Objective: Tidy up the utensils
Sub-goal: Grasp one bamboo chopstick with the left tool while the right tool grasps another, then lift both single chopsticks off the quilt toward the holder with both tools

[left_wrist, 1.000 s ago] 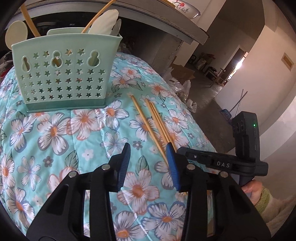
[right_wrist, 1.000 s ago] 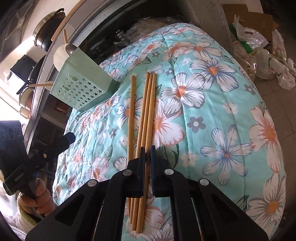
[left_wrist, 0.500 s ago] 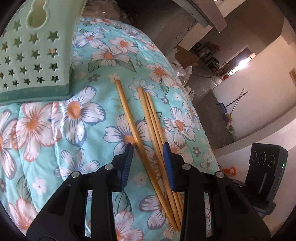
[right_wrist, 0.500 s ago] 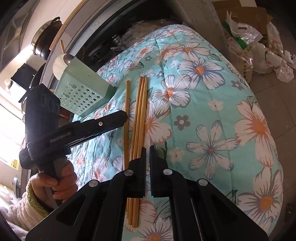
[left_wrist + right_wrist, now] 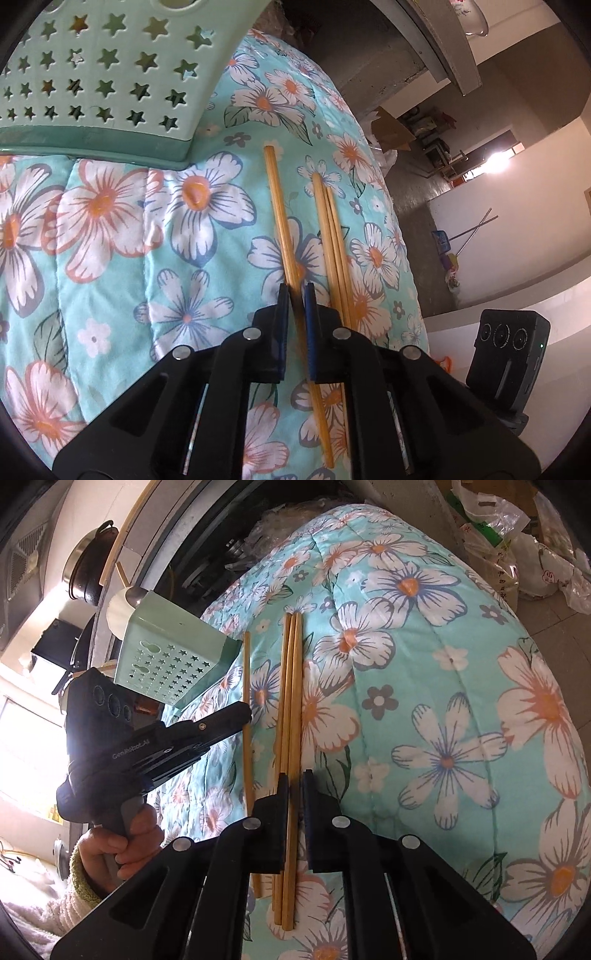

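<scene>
bamboo chopsticks (image 5: 334,240) lie outside holder (image 5: 110,74); left gripper (image 5: 294,295) pinches single chopstick (image 5: 280,221), right gripper (image 5: 294,781) nearly closed, empty.

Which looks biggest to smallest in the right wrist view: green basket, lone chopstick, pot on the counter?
1. Green basket, largest.
2. Lone chopstick: longer than the basket but very thin, so it covers less.
3. Pot, smallest, though it sits farthest from the camera, so its true size is unsure.
</scene>
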Available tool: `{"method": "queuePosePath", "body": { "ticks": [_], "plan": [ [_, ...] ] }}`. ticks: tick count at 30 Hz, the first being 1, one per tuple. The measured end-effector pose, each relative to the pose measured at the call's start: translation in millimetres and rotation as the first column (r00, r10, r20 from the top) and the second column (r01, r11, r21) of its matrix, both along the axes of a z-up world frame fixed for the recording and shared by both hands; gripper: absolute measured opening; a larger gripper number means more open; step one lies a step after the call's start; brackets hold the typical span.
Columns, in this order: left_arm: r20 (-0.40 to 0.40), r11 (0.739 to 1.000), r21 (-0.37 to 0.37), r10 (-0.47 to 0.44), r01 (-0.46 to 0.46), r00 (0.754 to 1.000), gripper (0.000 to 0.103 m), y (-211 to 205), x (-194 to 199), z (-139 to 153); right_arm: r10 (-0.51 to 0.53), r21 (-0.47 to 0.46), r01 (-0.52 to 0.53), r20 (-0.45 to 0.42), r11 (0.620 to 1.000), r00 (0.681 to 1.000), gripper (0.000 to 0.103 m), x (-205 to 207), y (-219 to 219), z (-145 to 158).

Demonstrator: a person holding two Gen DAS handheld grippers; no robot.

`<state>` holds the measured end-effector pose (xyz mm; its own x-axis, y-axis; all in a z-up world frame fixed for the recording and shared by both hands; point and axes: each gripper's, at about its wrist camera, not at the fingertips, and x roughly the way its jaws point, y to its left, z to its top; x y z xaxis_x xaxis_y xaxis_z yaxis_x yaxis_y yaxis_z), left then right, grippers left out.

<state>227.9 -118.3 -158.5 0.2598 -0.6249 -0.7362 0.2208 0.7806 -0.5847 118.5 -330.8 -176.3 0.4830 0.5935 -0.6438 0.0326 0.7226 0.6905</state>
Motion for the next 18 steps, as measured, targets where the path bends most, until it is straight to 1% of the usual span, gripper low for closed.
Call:
{"method": "queuePosePath", "body": {
  "ticks": [6, 9, 15, 18],
  "plan": [
    [0.001, 0.999, 0.030, 0.015, -0.015, 1.000, 0.005, 27.1, -24.2, 9.4, 0.019, 0.022, -0.019, -0.009, 1.000, 1.000, 0.011, 4.6, 4.7, -3.0],
    [0.001, 0.998, 0.037, 0.046, -0.046, 0.999, 0.005, 44.5, -34.3, 11.9, 0.024, 0.027, -0.023, -0.013, 0.999, 1.000, 0.011, 6.8, 7.9, -3.4],
    [0.013, 0.993, 0.059, 0.106, -0.107, 0.994, 0.006, 76.5, -53.8, 14.1, 0.024, 0.006, -0.024, -0.007, 1.000, 1.000, 0.011, 8.5, 12.7, -2.2],
    [0.016, 0.987, 0.064, 0.144, -0.145, 0.989, 0.006, 91.8, -61.5, 12.8, 0.018, -0.003, -0.018, 0.005, 1.000, 1.000, 0.008, 8.0, 14.5, -1.1]
  ]
}}
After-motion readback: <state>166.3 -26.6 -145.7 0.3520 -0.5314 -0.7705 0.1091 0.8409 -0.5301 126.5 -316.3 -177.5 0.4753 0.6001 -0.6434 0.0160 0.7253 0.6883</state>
